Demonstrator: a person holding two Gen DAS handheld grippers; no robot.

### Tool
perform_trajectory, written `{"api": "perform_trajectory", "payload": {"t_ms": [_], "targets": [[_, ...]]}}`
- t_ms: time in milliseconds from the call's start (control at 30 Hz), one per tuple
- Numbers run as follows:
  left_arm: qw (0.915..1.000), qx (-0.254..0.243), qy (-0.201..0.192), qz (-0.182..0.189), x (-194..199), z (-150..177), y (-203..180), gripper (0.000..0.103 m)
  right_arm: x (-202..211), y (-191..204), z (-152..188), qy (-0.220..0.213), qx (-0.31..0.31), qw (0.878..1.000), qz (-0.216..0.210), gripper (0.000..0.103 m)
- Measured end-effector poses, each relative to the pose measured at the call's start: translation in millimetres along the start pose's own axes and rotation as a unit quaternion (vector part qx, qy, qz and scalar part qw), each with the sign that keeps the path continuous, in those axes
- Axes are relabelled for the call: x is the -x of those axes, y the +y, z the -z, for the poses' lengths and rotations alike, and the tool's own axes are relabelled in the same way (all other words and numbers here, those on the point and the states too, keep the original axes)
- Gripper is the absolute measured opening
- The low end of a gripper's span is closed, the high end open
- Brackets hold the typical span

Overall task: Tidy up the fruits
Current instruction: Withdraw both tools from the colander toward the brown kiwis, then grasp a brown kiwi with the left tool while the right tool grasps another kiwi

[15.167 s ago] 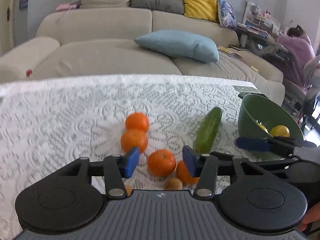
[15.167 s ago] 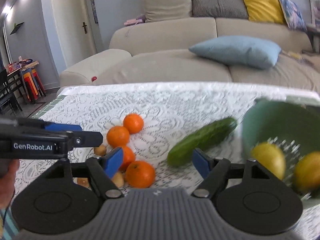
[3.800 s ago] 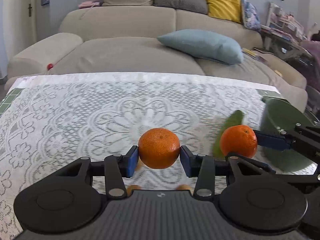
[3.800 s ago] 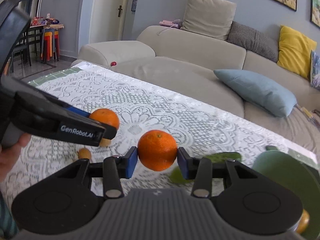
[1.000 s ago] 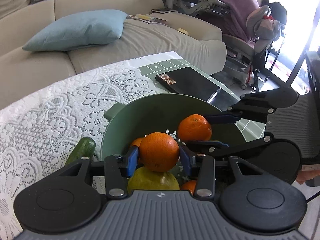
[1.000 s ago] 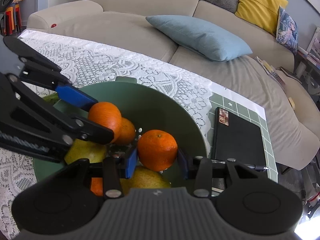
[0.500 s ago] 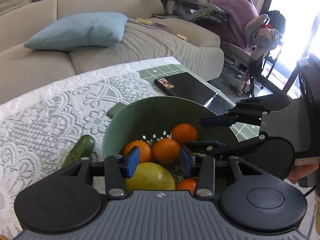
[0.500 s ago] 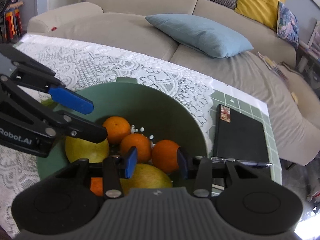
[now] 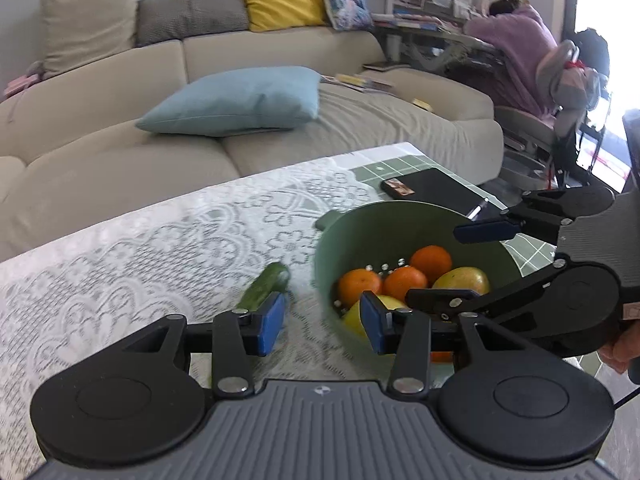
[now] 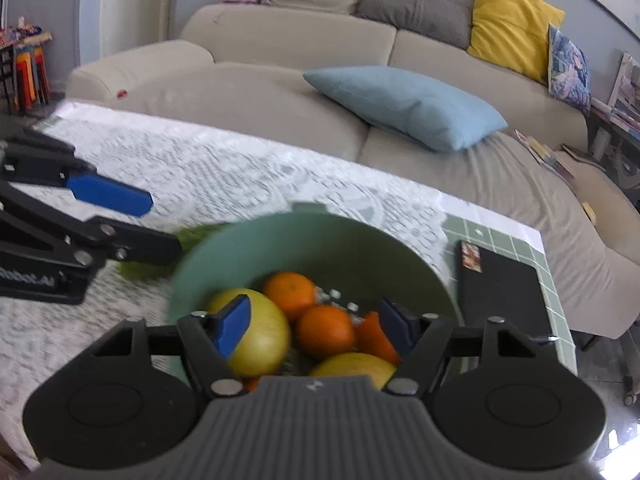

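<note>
A green colander bowl [image 9: 384,224] stands at the right end of the lace-covered table and also shows in the right wrist view [image 10: 328,236]. It holds several oranges [image 9: 430,260] [image 10: 290,290] and yellow-green pears [image 9: 462,280] [image 10: 256,336]. A cucumber [image 9: 264,290] lies on the cloth just left of the bowl. My left gripper [image 9: 322,322] is open and empty, above the bowl's left rim. My right gripper [image 10: 314,324] is open and empty, over the fruit in the bowl; it also shows in the left wrist view [image 9: 464,262].
A black notebook [image 9: 436,190] with a pen lies on the green tiled table part right of the bowl, also in the right wrist view [image 10: 504,292]. A beige sofa [image 9: 280,120] with cushions stands behind the table. A person in purple [image 9: 516,40] sits at the far right.
Both grippers let their oranges go into the bowl and opened. Since then both have drawn back and up from the bowl, the left one shifting left toward the cucumber.
</note>
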State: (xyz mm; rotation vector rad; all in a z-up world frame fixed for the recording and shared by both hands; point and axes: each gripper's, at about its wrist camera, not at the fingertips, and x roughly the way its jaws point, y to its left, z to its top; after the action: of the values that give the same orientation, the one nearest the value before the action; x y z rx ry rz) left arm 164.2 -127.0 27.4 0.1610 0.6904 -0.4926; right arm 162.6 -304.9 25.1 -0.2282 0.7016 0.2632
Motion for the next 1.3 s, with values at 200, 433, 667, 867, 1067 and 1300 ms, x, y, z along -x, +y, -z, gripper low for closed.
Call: {"api": "perform_trajectory", "payload": {"t_ms": [200, 433, 667, 867, 1067, 1300], "targets": [[0.9989, 0.010, -0.013, -0.044, 34.3, 20.5, 35.0, 0.052, 19.2, 39.6, -2.3, -0.048, -0.013, 0.998, -0.034, 0.071], [0.9952, 0.041, -0.011, -0.088, 65.0, 49.4, 78.2, 0.052, 16.5, 90.2, -0.6, -0.077, -0.047, 0.993, -0.077, 0.071], [0.9918, 0.082, 0.000, -0.098, 77.1, 81.8, 112.9, 0.052, -3.5, 141.5, 1.8, -0.076, -0.045, 0.992, -0.094, 0.064], [0.9906, 0.102, 0.006, -0.090, 80.9, 116.5, 125.7, 0.052, -18.3, 182.7, 11.2, -0.078, -0.021, 0.991, -0.105, 0.055], [0.9913, 0.096, -0.006, -0.089, 77.7, 141.3, 122.6, 0.050, -31.2, 198.6, 26.2, -0.084, 0.002, 0.992, -0.096, 0.048], [0.9922, 0.093, -0.012, -0.081, 68.6, 163.0, 126.0, 0.043, -43.6, 200.9, 32.8, -0.077, -0.007, 0.991, -0.105, 0.039]]}}
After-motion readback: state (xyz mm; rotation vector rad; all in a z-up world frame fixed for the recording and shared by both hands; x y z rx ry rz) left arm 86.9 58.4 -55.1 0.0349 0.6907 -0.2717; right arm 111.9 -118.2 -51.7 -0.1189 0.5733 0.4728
